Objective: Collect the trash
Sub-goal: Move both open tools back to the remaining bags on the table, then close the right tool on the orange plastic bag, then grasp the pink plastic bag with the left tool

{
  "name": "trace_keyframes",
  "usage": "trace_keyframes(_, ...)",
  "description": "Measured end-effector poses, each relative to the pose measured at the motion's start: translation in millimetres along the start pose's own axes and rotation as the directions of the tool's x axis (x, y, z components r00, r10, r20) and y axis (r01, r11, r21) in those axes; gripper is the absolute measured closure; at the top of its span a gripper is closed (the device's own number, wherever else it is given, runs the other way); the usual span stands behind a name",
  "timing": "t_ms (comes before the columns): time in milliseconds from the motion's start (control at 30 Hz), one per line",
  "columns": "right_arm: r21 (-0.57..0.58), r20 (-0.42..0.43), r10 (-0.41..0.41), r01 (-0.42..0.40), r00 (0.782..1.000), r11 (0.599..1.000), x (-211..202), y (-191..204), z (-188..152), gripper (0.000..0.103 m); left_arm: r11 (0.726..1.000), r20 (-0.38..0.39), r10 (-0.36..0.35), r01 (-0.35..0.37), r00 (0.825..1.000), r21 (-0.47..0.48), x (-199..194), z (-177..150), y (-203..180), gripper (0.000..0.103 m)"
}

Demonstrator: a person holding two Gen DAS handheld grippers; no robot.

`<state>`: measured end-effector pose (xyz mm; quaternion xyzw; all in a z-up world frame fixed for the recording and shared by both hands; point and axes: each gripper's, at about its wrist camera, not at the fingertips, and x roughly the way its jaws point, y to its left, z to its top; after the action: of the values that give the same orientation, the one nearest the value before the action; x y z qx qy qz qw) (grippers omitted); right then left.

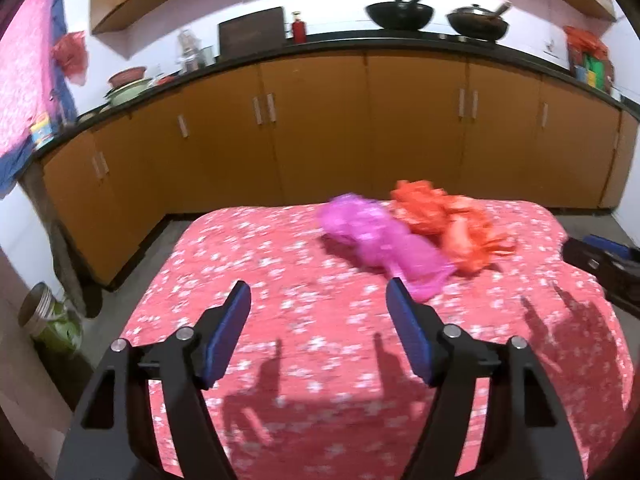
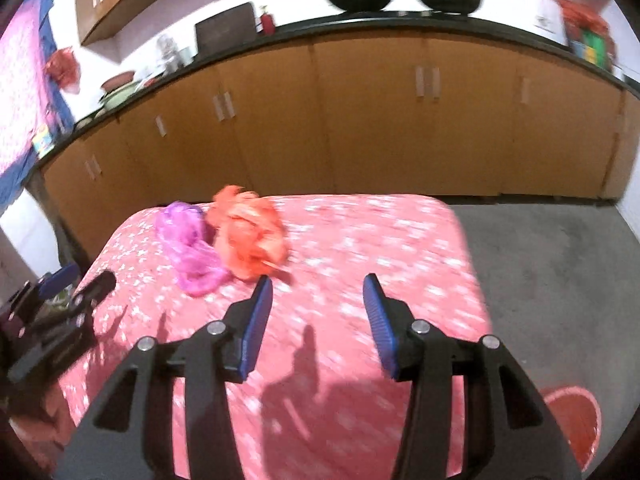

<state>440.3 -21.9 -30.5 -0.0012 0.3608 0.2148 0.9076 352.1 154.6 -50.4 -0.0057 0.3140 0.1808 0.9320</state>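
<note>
We hold the left gripper (image 1: 318,294) over the near part of a table covered in a red flowered cloth (image 1: 280,280), its blue-padded jaws spread wide with nothing between them. Our right gripper (image 2: 318,288) hangs above the same cloth, jaws parted somewhat less and likewise empty.

The trash lies toward the far edge of the tabletop: a crumpled pink plastic bag (image 1: 372,240) and, touching it on its right, a crumpled orange plastic bag (image 1: 448,224). From the right wrist view the same pair sits near the far left corner, pink bag (image 2: 188,248) left of orange bag (image 2: 248,236). Both are smeared by motion blur, so we cannot tell whether each is one bag or several bunched together, nor what they hold.

The left gripper's right pad overlaps the pink bag's near tip in its own view, but we cannot tell whether it touches; the other view shows that gripper at the left edge, cut off and apart from the bags.

At the lower right of the right wrist view a red round thing (image 2: 576,428) on the floor is cut by the frame; we cannot say what it is. Behind the table run orange cabinets (image 1: 320,132) under a dark counter (image 1: 400,46) with two black woks (image 1: 400,14), all soft-edged.
</note>
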Motion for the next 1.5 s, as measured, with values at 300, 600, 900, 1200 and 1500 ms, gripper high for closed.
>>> trace_keyframes(300, -0.054, -0.024, -0.013, 0.012, 1.0, 0.998, 61, 48, 29, 0.047, 0.998, -0.009, -0.03, 0.029, 1.0, -0.064, 14, -7, 34, 0.033)
trace_keyframes(600, -0.049, -0.098, 0.007, -0.012, 0.995, 0.999, 93, 48, 30, 0.072, 0.993, 0.004, -0.068, 0.068, 0.998, -0.095, 21, 3, 33, 0.033)
trace_keyframes(900, -0.069, 0.029, -0.063, 0.065, 0.998, 0.996, 58, 34, 7, 0.098, 0.985, 0.006, -0.118, 0.118, 0.993, -0.125, 31, 18, 13, 0.033)
trace_keyframes(1200, -0.044, 0.044, -0.089, 0.091, 0.995, 0.995, 27, 0, -16, 0.098, 0.988, -0.006, -0.089, 0.088, 0.996, -0.126, 45, 37, -22, 0.028)
trace_keyframes(1500, -0.011, 0.044, -0.08, 0.08, 0.996, 0.997, 16, -14, -25, 0.098, 0.992, -0.154, -0.041, 0.021, 0.987, -0.128, 85, 33, -29, 0.061)
